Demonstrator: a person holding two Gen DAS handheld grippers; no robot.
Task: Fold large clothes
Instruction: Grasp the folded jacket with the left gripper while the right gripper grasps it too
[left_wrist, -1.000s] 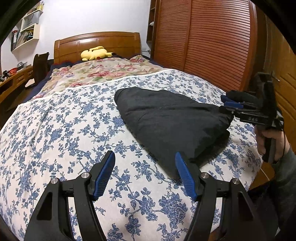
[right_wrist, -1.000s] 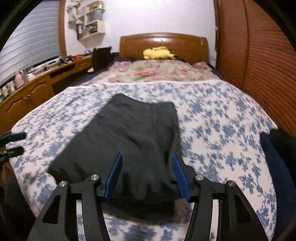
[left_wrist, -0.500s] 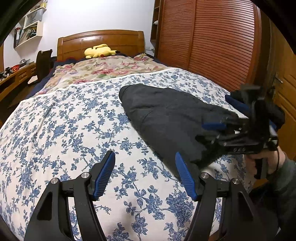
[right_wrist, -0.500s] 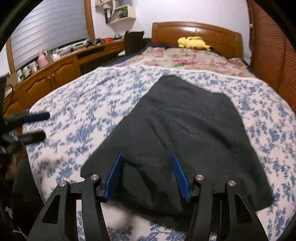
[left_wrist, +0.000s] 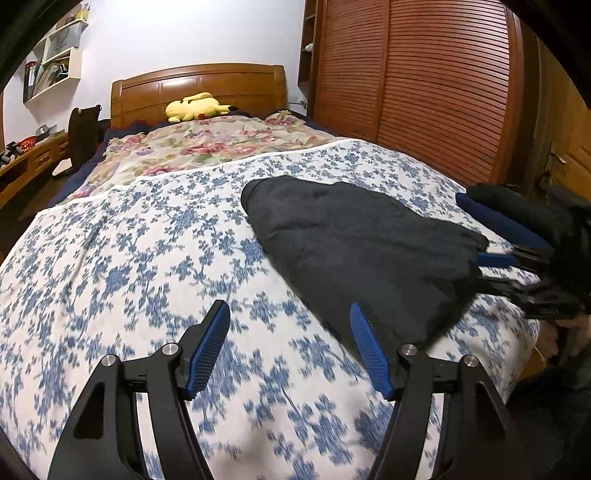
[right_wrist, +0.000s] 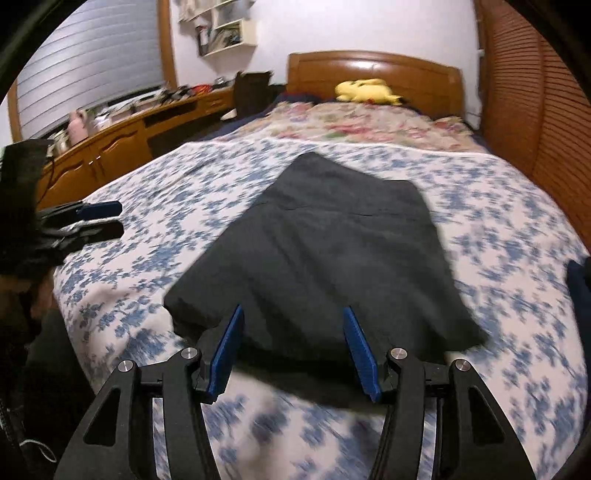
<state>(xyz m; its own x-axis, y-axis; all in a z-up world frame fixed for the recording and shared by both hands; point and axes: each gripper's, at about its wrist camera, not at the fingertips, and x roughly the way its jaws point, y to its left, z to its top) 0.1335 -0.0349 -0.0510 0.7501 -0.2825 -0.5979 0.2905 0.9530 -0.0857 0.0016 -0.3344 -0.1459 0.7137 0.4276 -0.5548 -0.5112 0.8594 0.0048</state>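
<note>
Dark clothing (right_wrist: 332, 258), a black garment already folded into a flat, roughly four-sided bundle, lies on the bed (left_wrist: 129, 258), on the blue-flowered white cover, toward the near edge and somewhat to the wardrobe side. In the right wrist view the right tongs (right_wrist: 293, 350) hang just over the garment's near edge with the blue pads spread apart; the cloth shows between them, but the pads do not press on it. The same tongs appear at the right edge of the left wrist view (left_wrist: 495, 273), blurred, at the bundle's near corner. The left tongs (left_wrist: 290, 345) are also spread, with only the flowered cover between the pads; the right-hand pad sits just beside the garment's edge, and whether it touches the cloth I cannot tell. From the right wrist view the left tongs (right_wrist: 99, 219) show at the far left, over the bed's edge and apart from the garment. More dark folded clothes (left_wrist: 517, 218) lie at the bed's right edge near the louvred wardrobe (left_wrist: 424, 81). A yellow plush toy (right_wrist: 365, 90) rests by the wooden headboard (left_wrist: 207, 83), past a pink-flowered cover (left_wrist: 221, 144).
</note>
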